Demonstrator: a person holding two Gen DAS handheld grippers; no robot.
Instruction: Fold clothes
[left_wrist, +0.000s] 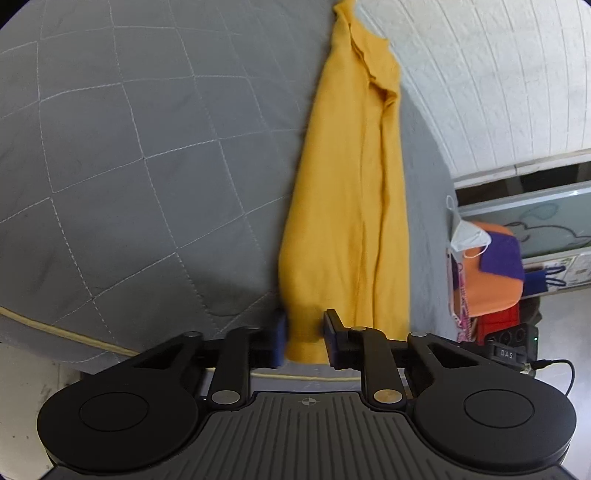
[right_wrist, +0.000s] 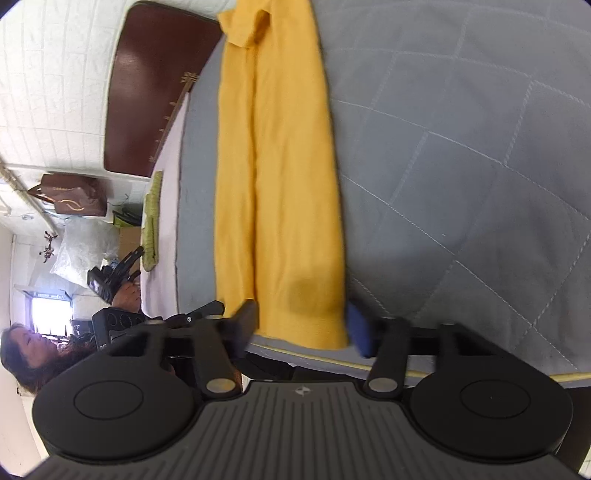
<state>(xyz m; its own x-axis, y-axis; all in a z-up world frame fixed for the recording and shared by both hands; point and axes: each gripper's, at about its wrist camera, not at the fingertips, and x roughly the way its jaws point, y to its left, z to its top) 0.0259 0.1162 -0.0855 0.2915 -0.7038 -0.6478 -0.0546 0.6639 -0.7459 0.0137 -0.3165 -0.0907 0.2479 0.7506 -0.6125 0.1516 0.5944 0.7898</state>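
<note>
A yellow garment (left_wrist: 347, 203) lies folded into a long narrow strip on the grey quilted bed cover (left_wrist: 129, 147), running away from both cameras. Its near end reaches the bed's piped edge. My left gripper (left_wrist: 304, 338) has its blue pads a narrow gap apart, and the garment's near left corner fills that gap. In the right wrist view the same yellow garment (right_wrist: 277, 166) stretches up the bed cover (right_wrist: 461, 147). My right gripper (right_wrist: 303, 325) stands wide open, with its fingers on either side of the strip's near end.
White brick wall (left_wrist: 498, 74) lies beyond the bed. A face mask and orange and purple items (left_wrist: 491, 266) hang at the right. A brown headboard (right_wrist: 147, 85), a green cloth (right_wrist: 151, 221), a brown bag (right_wrist: 70, 199) and a person (right_wrist: 29, 354) are at the left.
</note>
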